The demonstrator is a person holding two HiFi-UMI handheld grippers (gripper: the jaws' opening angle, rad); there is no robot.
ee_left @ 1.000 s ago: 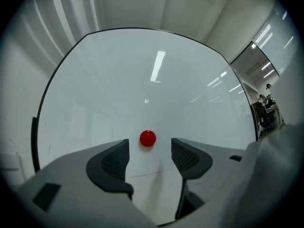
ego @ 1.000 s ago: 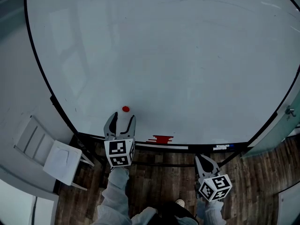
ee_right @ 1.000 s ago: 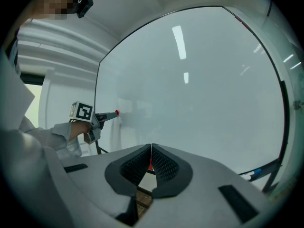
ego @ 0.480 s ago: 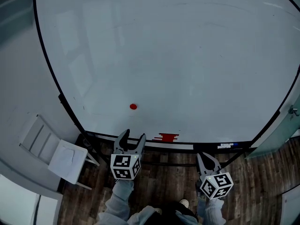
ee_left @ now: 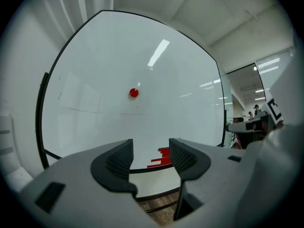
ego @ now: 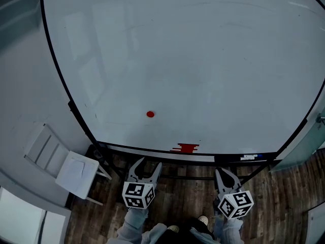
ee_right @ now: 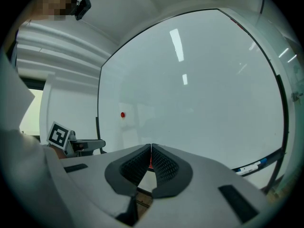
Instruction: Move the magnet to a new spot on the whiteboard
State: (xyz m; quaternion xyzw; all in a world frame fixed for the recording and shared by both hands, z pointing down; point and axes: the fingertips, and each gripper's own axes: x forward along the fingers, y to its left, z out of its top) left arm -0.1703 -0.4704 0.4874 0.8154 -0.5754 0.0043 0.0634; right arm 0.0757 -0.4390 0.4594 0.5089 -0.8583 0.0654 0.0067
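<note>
The red magnet [ego: 150, 114] sits on the whiteboard [ego: 203, 60], low down near its bottom edge and left of the middle, touched by neither gripper. The left gripper [ego: 148, 164] hangs below the board's bottom edge, well apart from the magnet and roughly under it. Its jaws stand apart and are closing, with nothing between them. The right gripper [ego: 224, 173] is farther right, also beneath the bottom edge, its jaws pressed together on nothing. A red item [ego: 186, 148] rests on the ledge along the bottom edge — a marker [ego: 249, 157] lies farther right on it. A white chair [ego: 66, 164] stands by the board's lower left corner.
</note>
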